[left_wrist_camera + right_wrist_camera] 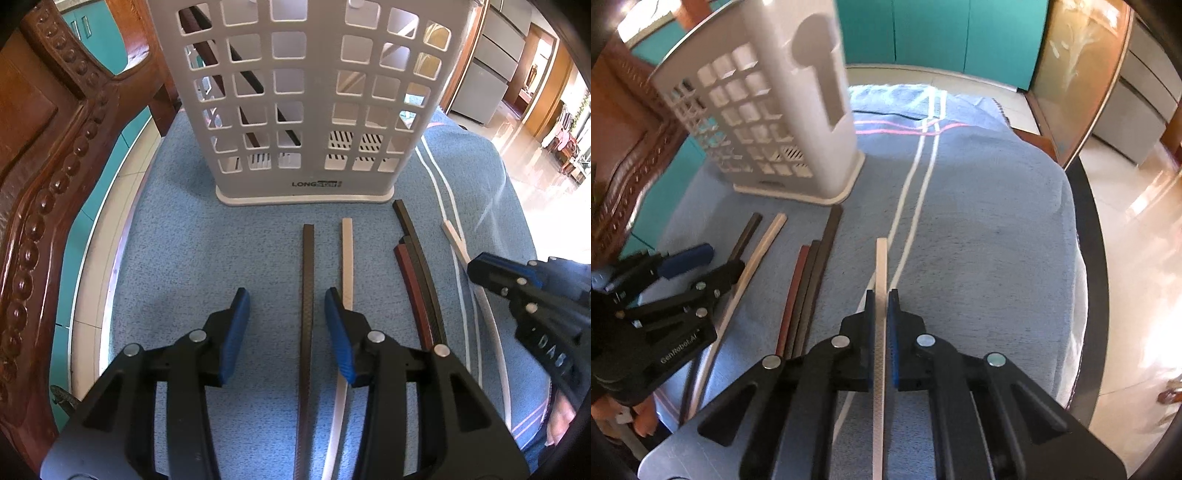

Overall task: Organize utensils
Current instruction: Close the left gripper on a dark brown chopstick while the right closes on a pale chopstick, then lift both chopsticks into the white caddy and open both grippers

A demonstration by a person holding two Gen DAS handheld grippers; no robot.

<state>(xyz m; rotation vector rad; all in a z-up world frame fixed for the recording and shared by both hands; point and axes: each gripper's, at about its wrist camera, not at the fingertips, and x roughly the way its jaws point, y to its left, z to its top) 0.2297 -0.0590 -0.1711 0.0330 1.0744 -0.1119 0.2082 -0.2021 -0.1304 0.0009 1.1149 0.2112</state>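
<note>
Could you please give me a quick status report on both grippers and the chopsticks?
Right gripper shut on a white chopstick. Left gripper open over a dark chopstick on the blue towel. Holder upright ahead, nothing blocking.

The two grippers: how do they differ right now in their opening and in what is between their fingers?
The left gripper stands open, while the right gripper is shut. A dark chopstick lies untouched on the blue towel between the left gripper's fingers, while the right gripper clamps a white chopstick. Both have blue pads on black fingers and point down toward the towel.
</note>
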